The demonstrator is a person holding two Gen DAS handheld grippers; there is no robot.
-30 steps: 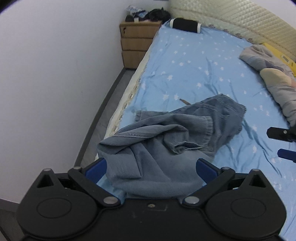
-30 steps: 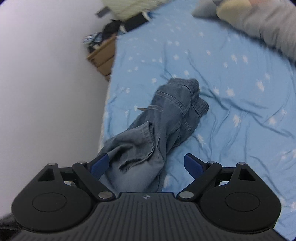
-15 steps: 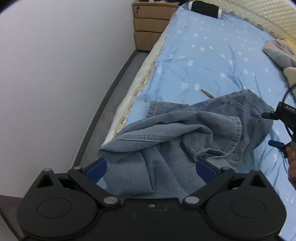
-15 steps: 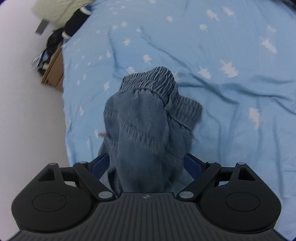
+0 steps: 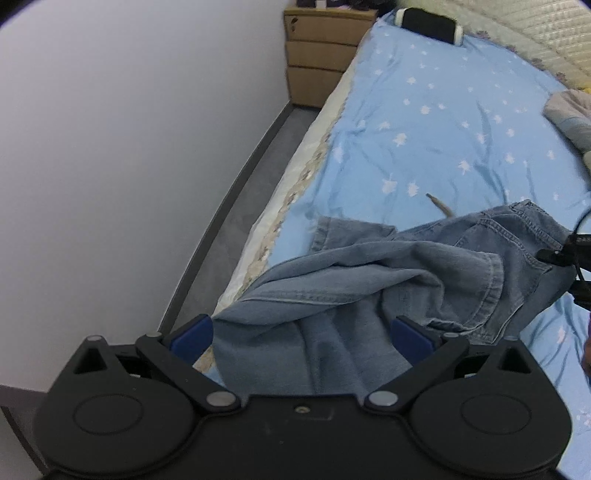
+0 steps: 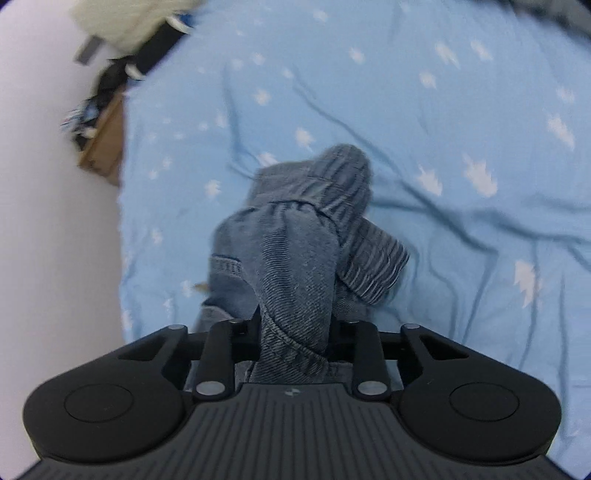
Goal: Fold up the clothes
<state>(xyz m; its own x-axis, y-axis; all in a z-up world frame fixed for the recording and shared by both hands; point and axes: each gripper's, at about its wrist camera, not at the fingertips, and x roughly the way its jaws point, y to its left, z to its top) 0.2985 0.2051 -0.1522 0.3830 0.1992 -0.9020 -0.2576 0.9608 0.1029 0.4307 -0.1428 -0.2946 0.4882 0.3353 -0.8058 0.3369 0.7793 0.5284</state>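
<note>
Crumpled blue jeans (image 5: 388, 284) lie near the left edge of the bed (image 5: 443, 122), which has a light blue sheet with white stars. My left gripper (image 5: 301, 334) is open, its blue pads on either side of the denim at the near end. My right gripper (image 6: 295, 332) is shut on a fold of the jeans (image 6: 295, 258) near the elastic waistband, with the cloth bunched between the jaws. The right gripper also shows at the right edge of the left wrist view (image 5: 574, 258), at the far end of the jeans.
A white wall and a strip of grey floor (image 5: 236, 206) run along the bed's left side. A wooden drawer unit (image 5: 321, 55) stands by the bed head. A black roll pillow (image 5: 428, 22) and a grey garment (image 5: 570, 114) lie on the bed.
My right gripper moved onto the waistband end of the jeans and shut on the cloth. My left gripper stayed open around the near end and shifted a little.
</note>
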